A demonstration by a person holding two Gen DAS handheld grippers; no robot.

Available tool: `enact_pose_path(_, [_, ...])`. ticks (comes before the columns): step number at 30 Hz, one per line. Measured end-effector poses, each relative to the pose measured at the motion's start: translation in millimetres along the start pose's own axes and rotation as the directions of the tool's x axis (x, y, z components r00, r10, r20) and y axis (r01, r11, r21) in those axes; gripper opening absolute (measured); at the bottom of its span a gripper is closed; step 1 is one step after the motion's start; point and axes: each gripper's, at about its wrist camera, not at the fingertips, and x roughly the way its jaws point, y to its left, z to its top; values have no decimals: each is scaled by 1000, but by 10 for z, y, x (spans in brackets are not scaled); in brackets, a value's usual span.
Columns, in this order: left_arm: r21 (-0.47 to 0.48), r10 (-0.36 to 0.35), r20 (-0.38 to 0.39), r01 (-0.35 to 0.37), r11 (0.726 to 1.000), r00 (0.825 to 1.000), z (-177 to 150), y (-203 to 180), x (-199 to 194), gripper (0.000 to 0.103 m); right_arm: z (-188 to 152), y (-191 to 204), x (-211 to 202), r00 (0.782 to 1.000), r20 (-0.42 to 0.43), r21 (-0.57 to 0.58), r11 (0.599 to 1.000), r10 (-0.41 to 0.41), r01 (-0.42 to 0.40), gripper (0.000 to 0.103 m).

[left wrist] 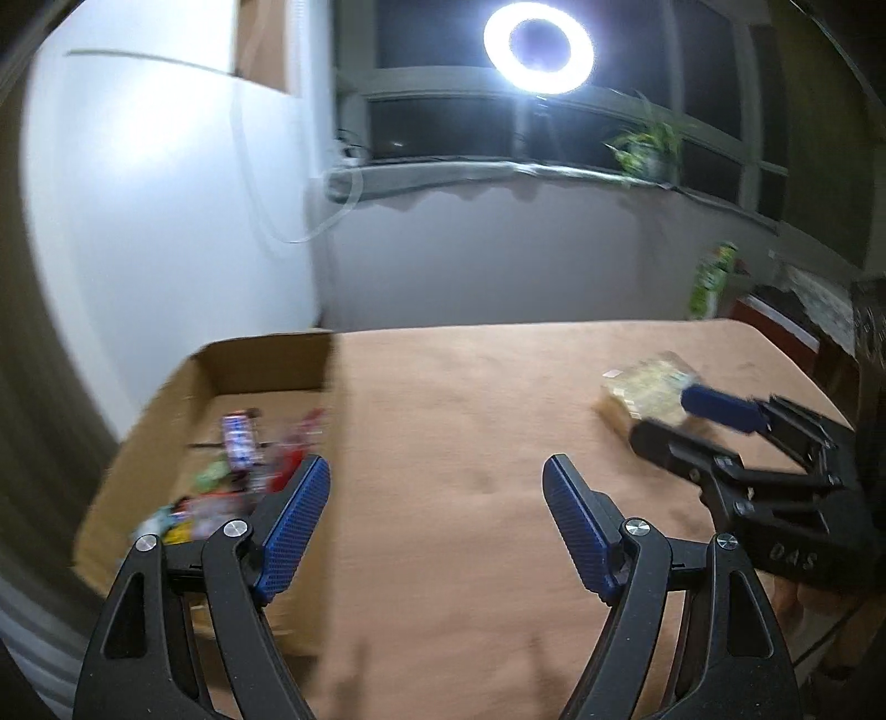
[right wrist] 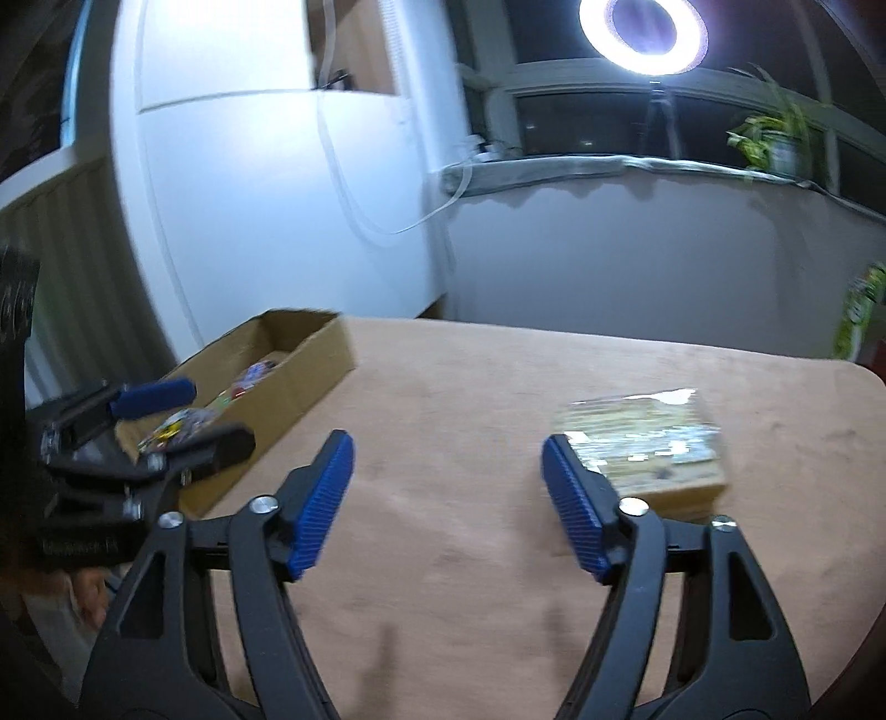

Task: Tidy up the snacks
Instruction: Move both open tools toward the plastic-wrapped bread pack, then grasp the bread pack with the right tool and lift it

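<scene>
A shallow cardboard box [left wrist: 266,360] [right wrist: 310,382] sits at the table's left end with several colourful snack packets [left wrist: 238,443] [right wrist: 255,376] inside. A clear-wrapped block of pale snacks [left wrist: 648,382] [right wrist: 642,437] lies on the brown tablecloth [left wrist: 470,387] to the right. My left gripper [left wrist: 437,471] [right wrist: 221,412] hovers open by the box's near right wall, holding nothing. My right gripper [right wrist: 447,443] [left wrist: 662,415] is open and empty too. The block lies just beyond and to the right of its right finger, not between the jaws. Both views are motion-blurred.
A ring light [left wrist: 537,47] on a stand glares in front of dark windows behind the table. A potted plant [left wrist: 645,147] stands on the sill. A green packet [left wrist: 711,277] sits past the table's far right corner, a white wall [left wrist: 166,194] behind the box.
</scene>
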Motion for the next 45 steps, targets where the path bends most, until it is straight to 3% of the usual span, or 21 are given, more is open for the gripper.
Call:
enact_pose_path(8, [81, -117, -75, 123, 989, 990, 10, -580, 394, 79, 46, -696, -102, 994, 10, 83, 991, -105, 104, 81])
enact_pose_path(11, [91, -158, -114, 168, 981, 981, 28, -758, 579, 79, 30, -969, -56, 994, -19, 144, 983, -109, 111, 92])
enact_pose_path(16, [64, -206, -165, 218, 974, 965, 76, -908, 854, 79, -58, -1399, 188, 992, -113, 282, 956, -48, 78, 92])
enact_pose_path(19, [48, -234, -183, 247, 968, 955, 91, -994, 1019, 79, -70, -1487, 299, 991, -136, 309, 950, -13, 54, 92])
enact_pose_path(23, [59, -269, -268, 295, 954, 925, 65, -1155, 1275, 79, -55, -1519, 471, 984, -179, 293, 955, 12, 42, 92])
enact_pose_path(25, [60, -289, -293, 319, 946, 911, 88, -1216, 1336, 79, -71, -1514, 563, 979, -199, 295, 955, 35, 26, 85])
enact_pose_path(26, [69, -290, -293, 323, 944, 911, 109, -1253, 1352, 79, -89, -1519, 611, 975, -215, 300, 954, 47, 20, 70])
enact_pose_path(29, [100, -264, -291, 304, 948, 919, 141, -1345, 1404, 68, -108, -1527, 622, 975, -215, 304, 952, 54, 15, 63])
enact_pose_path(32, [136, -230, -285, 276, 951, 931, 134, -1410, 1384, 64, -131, -1545, 609, 976, -208, 312, 950, 62, 7, 61])
enact_pose_path(38, [109, -253, -277, 291, 950, 927, 137, -1343, 1387, 62, -150, -1564, 594, 977, -201, 326, 945, 73, -4, 61])
enact_pose_path(45, [127, -229, -255, 267, 955, 940, 144, -1352, 1347, 62, -130, -1520, 556, 978, -195, 311, 950, 74, -10, 61])
